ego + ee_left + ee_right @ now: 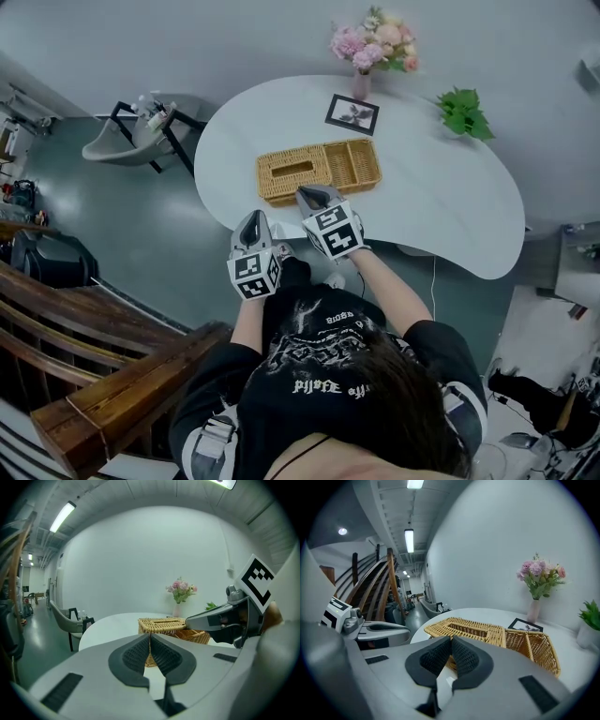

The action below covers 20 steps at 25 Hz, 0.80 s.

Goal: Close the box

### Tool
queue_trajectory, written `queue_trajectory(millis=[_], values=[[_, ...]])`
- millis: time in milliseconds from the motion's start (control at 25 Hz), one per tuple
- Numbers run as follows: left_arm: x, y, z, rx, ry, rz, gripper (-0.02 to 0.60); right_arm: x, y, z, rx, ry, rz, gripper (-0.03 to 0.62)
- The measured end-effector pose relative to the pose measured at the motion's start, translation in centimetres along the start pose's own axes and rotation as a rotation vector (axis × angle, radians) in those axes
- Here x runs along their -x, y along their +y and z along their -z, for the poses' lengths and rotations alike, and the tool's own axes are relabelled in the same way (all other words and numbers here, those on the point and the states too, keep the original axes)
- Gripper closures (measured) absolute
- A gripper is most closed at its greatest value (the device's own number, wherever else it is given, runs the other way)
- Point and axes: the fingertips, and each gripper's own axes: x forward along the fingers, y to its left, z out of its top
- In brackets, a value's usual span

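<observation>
Nearest the person, the left gripper (252,219) hangs at the near rim of the white rounded counter (441,206), fingers (136,656) pressed together on nothing. Just ahead, the right gripper (304,192) also has its fingers (466,658) together and empty, by the near wall of the tan woven wicker box (292,172) lying mid-counter. Beyond stands a black-framed picture (352,113).

The box (319,172) was woven of rough tan wicker. The table (441,211) was finished in smooth, matt white. The left gripper (150,636) and the right gripper (451,639) were cased in smooth grey plastic, their pads (465,658) moulded in dark, ribbed matt material.
</observation>
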Motion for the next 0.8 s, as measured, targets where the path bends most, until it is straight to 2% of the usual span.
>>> queue_trajectory(millis=[400, 680, 720, 800], values=[[-0.2, 0.2, 0.3, -0.021, 0.024, 0.009, 0.557, -1.4, 0.0, 2.9, -0.042, 0.049, 0.007, 0.557], [-0.4, 0.5, 0.6, -0.023, 0.036, 0.014, 0.555, -1.6, 0.0, 3.2, -0.047, 0.019, 0.014, 0.553], [-0.4, 0.4, 0.6, -0.022, 0.035, 0.017, 0.555, -1.5, 0.1, 3.2, -0.056, 0.011, 0.007, 0.545], [-0.5, 0.2, 0.6, -0.018, 0.029, 0.025, 0.555, -1.3, 0.3, 3.2, -0.075, -0.012, -0.008, 0.483]])
